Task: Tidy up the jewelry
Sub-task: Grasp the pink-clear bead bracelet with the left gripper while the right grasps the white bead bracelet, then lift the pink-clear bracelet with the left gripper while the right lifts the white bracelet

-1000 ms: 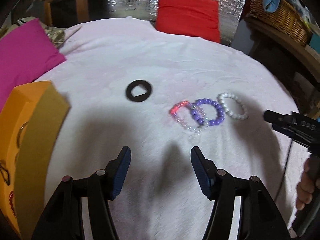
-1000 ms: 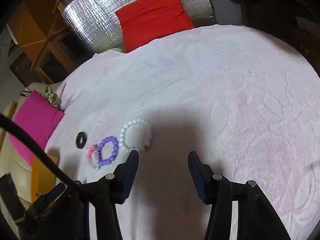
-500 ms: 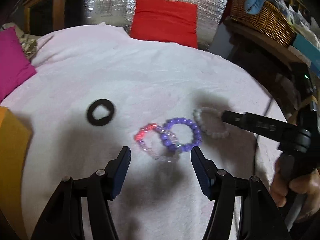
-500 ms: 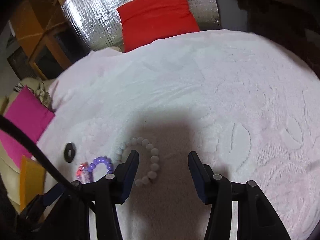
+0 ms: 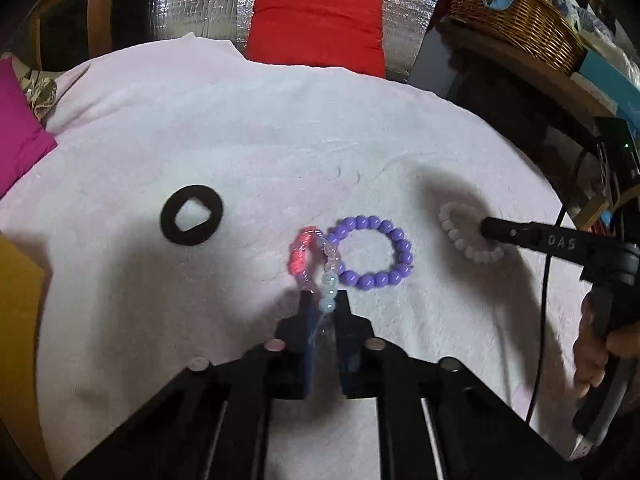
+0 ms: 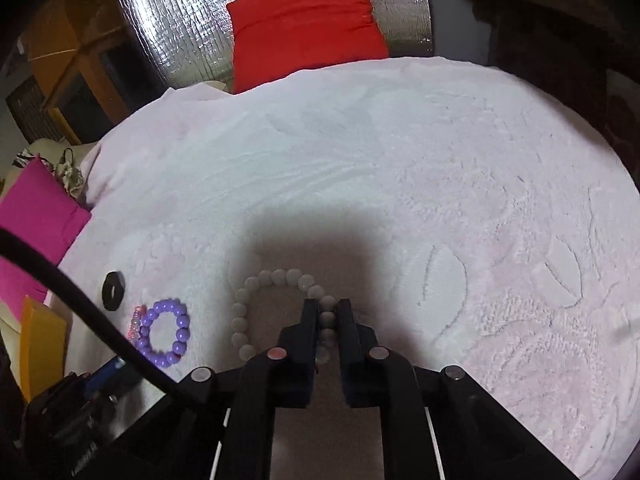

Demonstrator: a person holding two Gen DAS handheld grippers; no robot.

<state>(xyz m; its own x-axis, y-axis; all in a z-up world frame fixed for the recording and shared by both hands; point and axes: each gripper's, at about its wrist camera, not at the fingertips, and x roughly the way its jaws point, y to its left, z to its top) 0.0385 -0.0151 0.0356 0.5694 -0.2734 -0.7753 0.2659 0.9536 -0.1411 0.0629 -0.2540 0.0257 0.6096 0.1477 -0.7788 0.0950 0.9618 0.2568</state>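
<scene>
Left wrist: our left gripper [image 5: 325, 300] just clamped onto pink-and-clear bracelet [image 5: 310, 258]; right gripper [image 6: 325, 312] just closed on white bead bracelet [image 6: 276, 312]. Both bracelets on blanket [image 5: 280, 128]. We judge nothing sorted; purple bracelet [image 5: 374, 254], black ring [image 5: 191, 215] untouched.

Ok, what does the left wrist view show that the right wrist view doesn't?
Only the left wrist view shows the wicker basket, the person's hand on the right gripper's handle, and the left gripper shut on the pink and clear bracelet.

Only the right wrist view shows the right gripper pinching the white bracelet between its pads.

Both show the purple bracelet, black ring, red cushion and white blanket.
</scene>
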